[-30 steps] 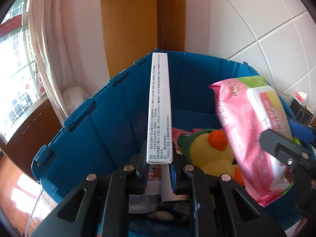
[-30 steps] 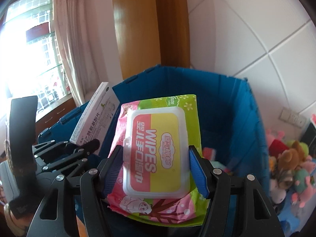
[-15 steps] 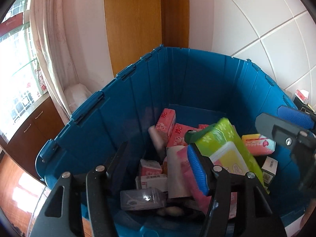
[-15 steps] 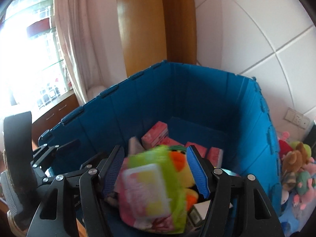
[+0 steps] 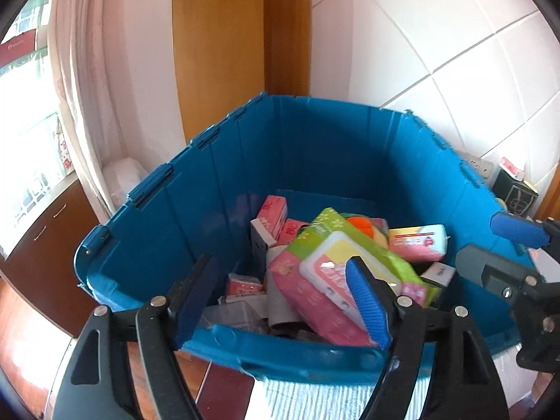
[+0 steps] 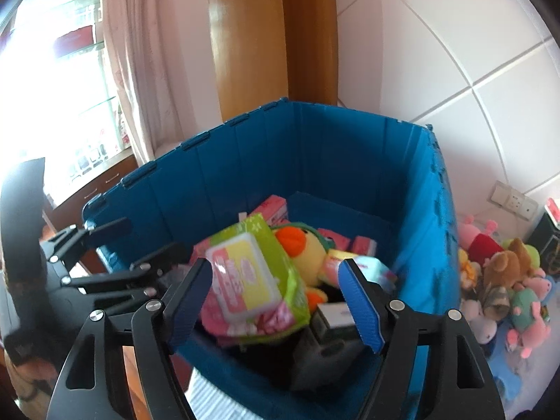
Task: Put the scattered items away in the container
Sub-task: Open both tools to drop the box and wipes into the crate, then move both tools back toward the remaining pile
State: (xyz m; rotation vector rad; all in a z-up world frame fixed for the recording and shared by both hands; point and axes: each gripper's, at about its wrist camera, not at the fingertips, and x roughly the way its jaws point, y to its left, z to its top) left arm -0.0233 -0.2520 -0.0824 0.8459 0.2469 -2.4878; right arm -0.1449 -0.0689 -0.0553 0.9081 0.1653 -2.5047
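Note:
The blue bin [image 5: 332, 157] [image 6: 315, 161] holds several items. On top lies the pink and green wipes pack [image 5: 343, 273] [image 6: 245, 273], tilted against a yellow duck plush [image 6: 308, 248]. Pink tissue packs [image 5: 416, 245] and small boxes lie around them. My left gripper [image 5: 280, 280] [image 6: 136, 241] hangs over the bin's near rim, its jaws opening with nothing between the pads. My right gripper [image 6: 274, 276] [image 5: 504, 248] is beside it on the right, also opening; the wipes pack lies below and beyond its fingers, not pressed by them.
A heap of plush toys [image 6: 500, 273] lies right of the bin, with a wall socket [image 6: 512, 199] and a dark box [image 5: 514, 196] behind. A striped white cloth [image 5: 332, 399] lies under the bin. A curtain, window and low wooden cabinet [image 5: 45, 245] are to the left.
The left gripper let go of the long white box and the right let go of the wipes pack; both dropped into the bin. Both grippers opened wider and drew back towards the near rim.

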